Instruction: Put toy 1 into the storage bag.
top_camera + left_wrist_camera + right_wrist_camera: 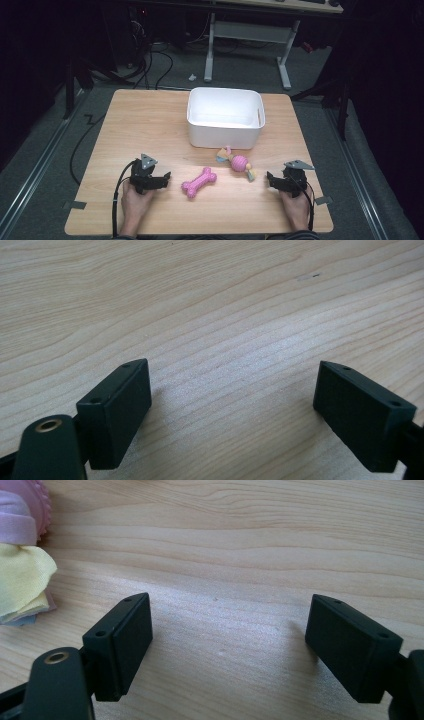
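Observation:
A pink bone toy (199,181) lies on the wooden table (150,130) between my two hands. Just right of it lies a pink ball with cloth ends (239,163), whose yellow and pink edge (20,555) sits at the left of the right gripper view. My left gripper (166,178) rests near the front left, pointing right toward the bone, jaws wide open over bare wood (232,390). At the front right my right gripper (271,179) points left toward the ball toy, also open with nothing between its jaws (227,635).
A white rectangular bin (225,118) stands at the back middle of the table, close behind the ball toy. Beyond the table are a desk frame (247,45) and cables on the dark floor.

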Motion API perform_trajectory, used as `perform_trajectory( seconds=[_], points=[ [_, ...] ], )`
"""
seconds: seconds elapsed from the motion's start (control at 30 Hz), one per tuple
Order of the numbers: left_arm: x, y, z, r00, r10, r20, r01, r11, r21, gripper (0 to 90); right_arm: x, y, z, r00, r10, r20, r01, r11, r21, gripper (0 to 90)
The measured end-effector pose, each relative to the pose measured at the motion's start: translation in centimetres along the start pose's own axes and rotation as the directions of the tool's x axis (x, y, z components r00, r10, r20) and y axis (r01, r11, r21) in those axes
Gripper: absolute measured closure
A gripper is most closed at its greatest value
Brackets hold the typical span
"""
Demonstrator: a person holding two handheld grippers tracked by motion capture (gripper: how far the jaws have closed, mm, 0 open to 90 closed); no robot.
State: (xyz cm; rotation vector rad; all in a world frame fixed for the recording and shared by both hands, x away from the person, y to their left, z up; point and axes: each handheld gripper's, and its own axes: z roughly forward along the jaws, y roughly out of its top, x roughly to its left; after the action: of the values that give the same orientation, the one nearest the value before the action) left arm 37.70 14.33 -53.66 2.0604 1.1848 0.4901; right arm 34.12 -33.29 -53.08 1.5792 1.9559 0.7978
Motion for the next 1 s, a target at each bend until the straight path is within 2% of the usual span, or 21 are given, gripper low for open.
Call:
perform_trajectory(
  seconds=[1.0],
  points=[
    [-0.02,-0.07,-0.12,1.0000,0.005,0.003,-0.005,1.0000,-0.002,16.4,0.16,-0.04,-0.03,0.9998,0.012,0.013,-0.012,1.000,-0.008,21.7]
  ],
)
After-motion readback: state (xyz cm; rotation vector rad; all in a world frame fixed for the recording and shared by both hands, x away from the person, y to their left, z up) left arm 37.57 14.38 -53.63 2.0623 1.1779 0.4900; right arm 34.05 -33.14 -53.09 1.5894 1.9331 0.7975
